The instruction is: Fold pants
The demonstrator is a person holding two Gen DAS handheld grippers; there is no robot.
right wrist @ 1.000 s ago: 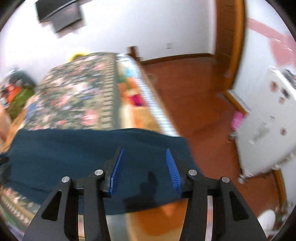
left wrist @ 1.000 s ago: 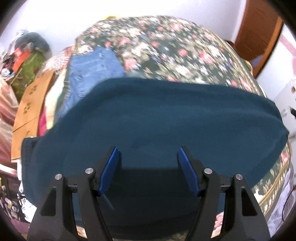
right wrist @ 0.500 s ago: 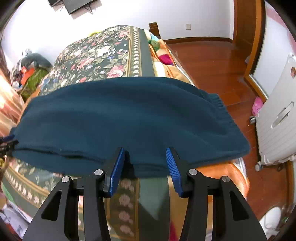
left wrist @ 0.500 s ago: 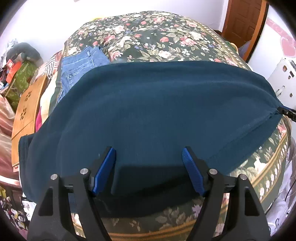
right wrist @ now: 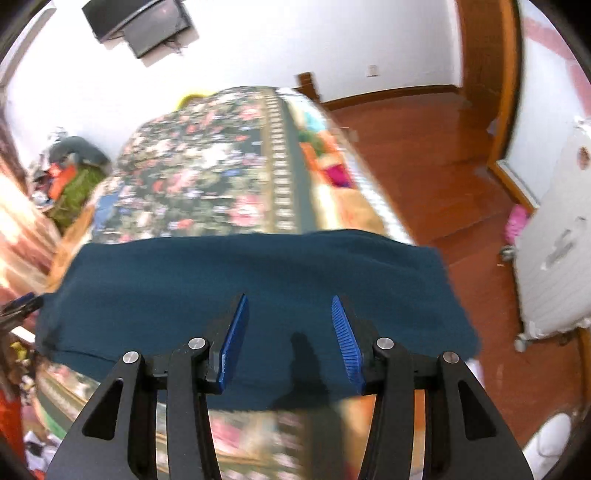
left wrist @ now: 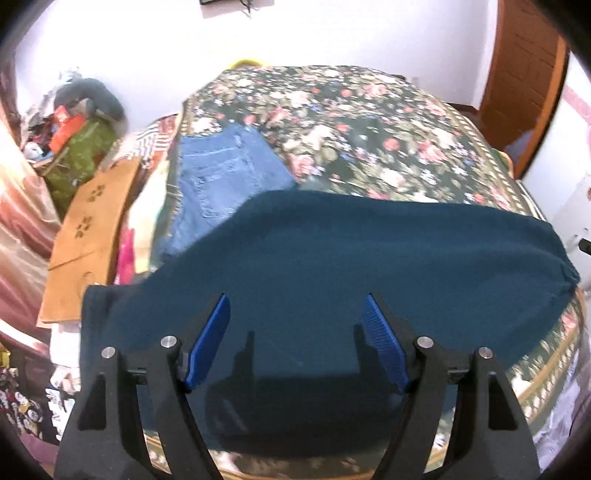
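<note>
Nearest in the left wrist view, the left gripper (left wrist: 297,332) hangs over the dark teal pants (left wrist: 332,266) with its blue pads spread wide and nothing between them; the cloth lies under the fingers, not in them. The right gripper (right wrist: 288,334) is likewise over the pants (right wrist: 240,288), its jaws parted more narrowly and also pinching nothing. The pants lie as a broad folded band across the near edge of the bed (left wrist: 351,122), on the floral bedspread, their right end reaching the bed's side. The step in hand looks like the pause between folds — to do the next one well, each gripper should probably take the near edge at matching spots, pinch through every layer, and carry it over evenly so the band does not skew or slide off the mattress. Farther off, the views part company: the left one alone shows a pair of blue jeans (left wrist: 229,166) lying flat beyond the pants' left end, just touched or overlapped by them, and a wooden board (left wrist: 88,229) beside the bed. The right one alone shows the bed's side, the wooden floor (right wrist: 424,166), a white radiator (right wrist: 554,240) and a wall-mounted screen (right wrist: 144,22) — and, at its left edge, a blurred sliver of the other gripper.
</note>
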